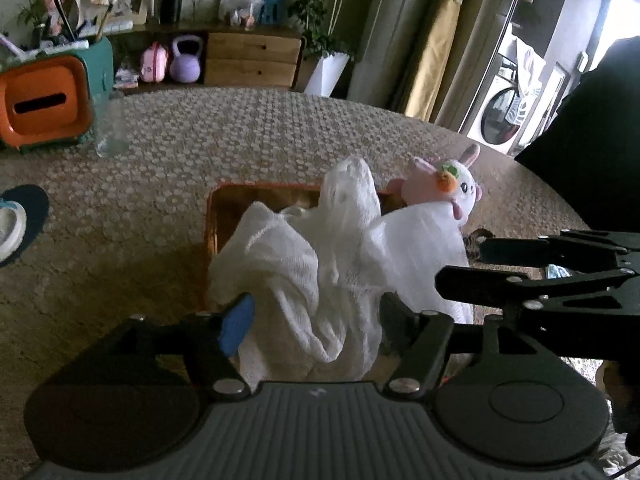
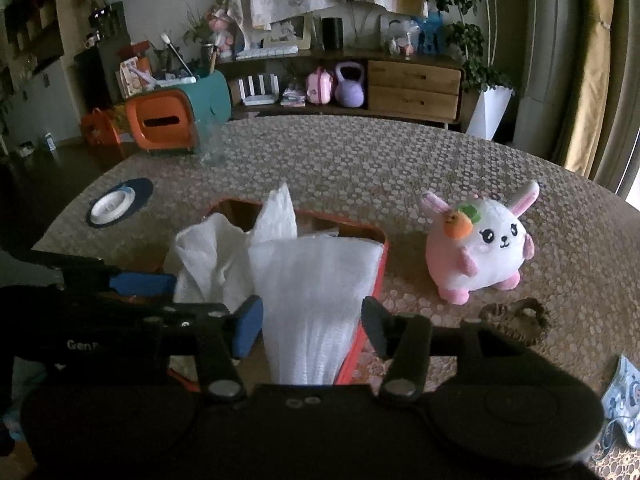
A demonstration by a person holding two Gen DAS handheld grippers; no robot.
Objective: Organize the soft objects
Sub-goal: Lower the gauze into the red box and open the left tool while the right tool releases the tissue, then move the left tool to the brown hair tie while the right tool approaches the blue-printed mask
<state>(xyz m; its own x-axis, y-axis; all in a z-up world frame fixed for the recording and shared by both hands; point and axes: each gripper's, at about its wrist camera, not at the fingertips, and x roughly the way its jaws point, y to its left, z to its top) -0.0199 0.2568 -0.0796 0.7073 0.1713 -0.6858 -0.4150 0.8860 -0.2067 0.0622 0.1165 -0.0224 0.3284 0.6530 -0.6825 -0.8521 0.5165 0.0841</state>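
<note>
A white gauzy cloth [image 1: 316, 264] lies bunched over an orange-rimmed box [image 1: 224, 204] on the table. My left gripper [image 1: 316, 316] is open, its jaws on either side of the cloth's near folds. In the right wrist view the cloth [image 2: 312, 280] drapes over the box [image 2: 382, 256]. My right gripper [image 2: 312, 324] is open, its blue-padded finger and black finger on either side of the cloth's near end. A pink and white bunny plush [image 2: 480, 248] stands upright right of the box; it also shows in the left wrist view [image 1: 448, 184], partly behind the cloth.
A patterned tablecloth [image 2: 360, 160] covers the round table. An orange and teal tissue holder [image 2: 168, 124] and a clear glass [image 2: 212, 148] stand at the far left. A tape roll on a dark coaster [image 2: 114, 204], a brown hair tie [image 2: 516, 320] and a blue printed cloth [image 2: 624, 396] lie around.
</note>
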